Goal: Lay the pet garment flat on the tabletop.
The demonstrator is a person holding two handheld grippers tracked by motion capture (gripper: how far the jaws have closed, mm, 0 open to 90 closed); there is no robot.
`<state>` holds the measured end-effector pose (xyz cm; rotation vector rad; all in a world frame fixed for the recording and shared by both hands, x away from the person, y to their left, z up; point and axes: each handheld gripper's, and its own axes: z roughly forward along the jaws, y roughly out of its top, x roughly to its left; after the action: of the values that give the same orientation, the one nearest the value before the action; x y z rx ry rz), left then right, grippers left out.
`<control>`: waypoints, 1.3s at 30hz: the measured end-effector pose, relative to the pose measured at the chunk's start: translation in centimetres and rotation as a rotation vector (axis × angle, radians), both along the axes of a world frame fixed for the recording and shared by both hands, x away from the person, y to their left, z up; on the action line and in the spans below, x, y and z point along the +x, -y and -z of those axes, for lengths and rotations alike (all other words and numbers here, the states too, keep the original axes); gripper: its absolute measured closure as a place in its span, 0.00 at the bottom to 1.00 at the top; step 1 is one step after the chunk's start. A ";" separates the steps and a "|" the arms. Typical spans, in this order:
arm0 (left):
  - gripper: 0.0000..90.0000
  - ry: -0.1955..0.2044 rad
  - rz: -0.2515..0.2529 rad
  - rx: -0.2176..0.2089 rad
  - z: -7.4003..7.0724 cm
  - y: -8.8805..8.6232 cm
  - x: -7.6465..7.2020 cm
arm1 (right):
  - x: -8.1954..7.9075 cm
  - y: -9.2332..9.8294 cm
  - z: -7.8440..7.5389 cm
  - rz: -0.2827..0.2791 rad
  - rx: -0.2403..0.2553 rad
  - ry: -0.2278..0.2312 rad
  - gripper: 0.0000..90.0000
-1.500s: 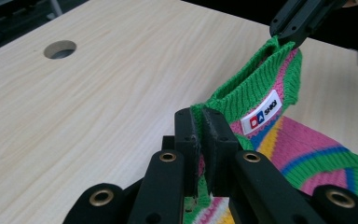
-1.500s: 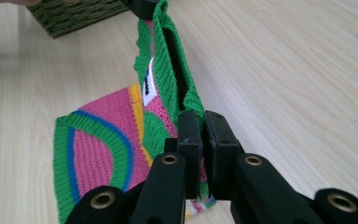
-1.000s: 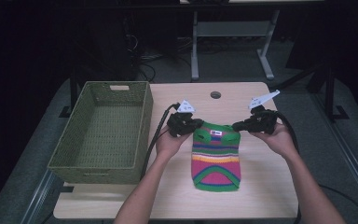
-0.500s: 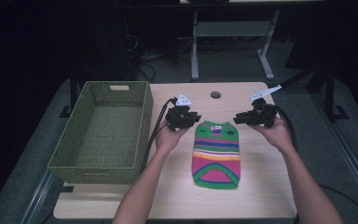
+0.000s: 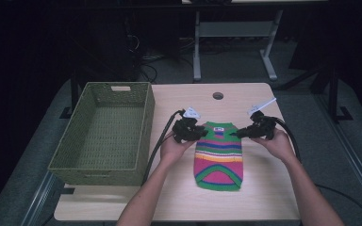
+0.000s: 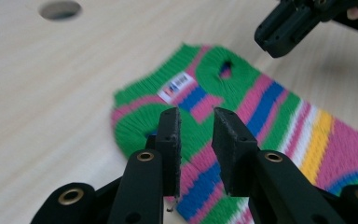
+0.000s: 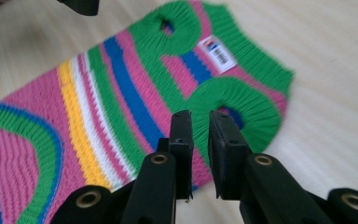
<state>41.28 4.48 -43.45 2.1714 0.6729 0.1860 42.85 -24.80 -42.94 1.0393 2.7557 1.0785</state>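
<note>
Sweater [image 5: 218,155], small, knitted, striped in green, pink, blue, yellow and white, flat on light wooden surface [image 5: 245,101], neck end toward far edge, white label [image 6: 175,87] near collar. To left of sweater: green woven rectangular basket [image 5: 104,133], well apart from it. Beyond sweater's neck end: round hole [image 5: 218,95] in surface. Left tool [image 5: 194,132] at sweater's left shoulder, held in left hand [image 5: 172,147]; jaws slightly parted, just opened further, nothing pinched between pads, green armhole ring [image 6: 135,131] visible past them in left gripper view. Right tool [image 5: 242,133] at sweater's right shoulder, held in right hand [image 5: 277,144]; jaws with narrow gap, just closed further, no fabric between them, poised above other green armhole ring [image 7: 235,109] in right gripper view. Contact with knit not determinable for either tool.
</note>
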 end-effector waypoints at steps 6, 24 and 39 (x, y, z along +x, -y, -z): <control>0.81 -0.042 0.022 0.050 1.4 0.4 -0.9 | -0.9 -0.8 1.4 -0.034 -0.027 -0.027 0.86; 0.82 -0.092 -0.020 0.114 2.6 0.3 -0.3 | -0.3 -1.8 3.0 -0.013 -0.034 -0.010 0.82; 0.77 -0.090 -0.030 0.065 2.1 -0.3 -0.3 | -0.5 -1.5 2.8 0.014 -0.003 -0.015 0.72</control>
<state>40.93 4.83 -45.56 2.2436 0.7598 0.1283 42.39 -23.33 -45.71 1.0686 2.7570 1.0687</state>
